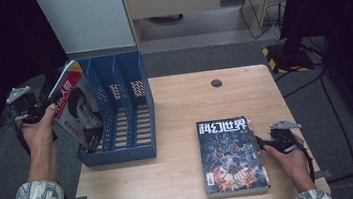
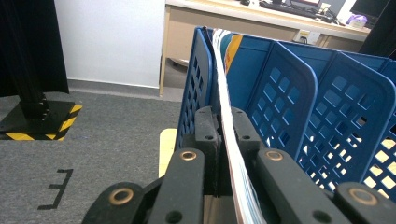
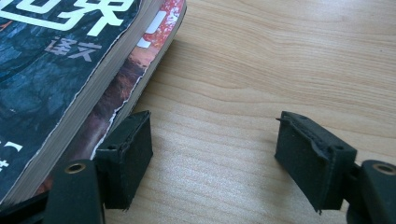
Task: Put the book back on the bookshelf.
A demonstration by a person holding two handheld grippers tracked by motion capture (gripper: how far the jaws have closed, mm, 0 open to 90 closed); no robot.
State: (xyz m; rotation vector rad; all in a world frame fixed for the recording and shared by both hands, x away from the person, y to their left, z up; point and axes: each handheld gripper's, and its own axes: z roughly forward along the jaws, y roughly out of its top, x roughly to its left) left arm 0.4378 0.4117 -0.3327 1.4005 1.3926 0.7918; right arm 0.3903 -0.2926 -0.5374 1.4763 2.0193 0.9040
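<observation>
Magazine held at the blue file rack, two more stacked on the table

The left gripper [image 1: 40,111] pinches a red-covered magazine [image 1: 76,111] by its edge, jaws clamped narrow on the pages; the magazine stands tilted in the leftmost compartment of the blue file rack [image 1: 138,111], its lower corner inside. The right gripper [image 1: 261,145] rests low over the wooden table [image 1: 180,109], jaws spread apart with nothing between them, one pad just beside the stacked magazines [image 1: 231,156] at the table's near right.
</observation>
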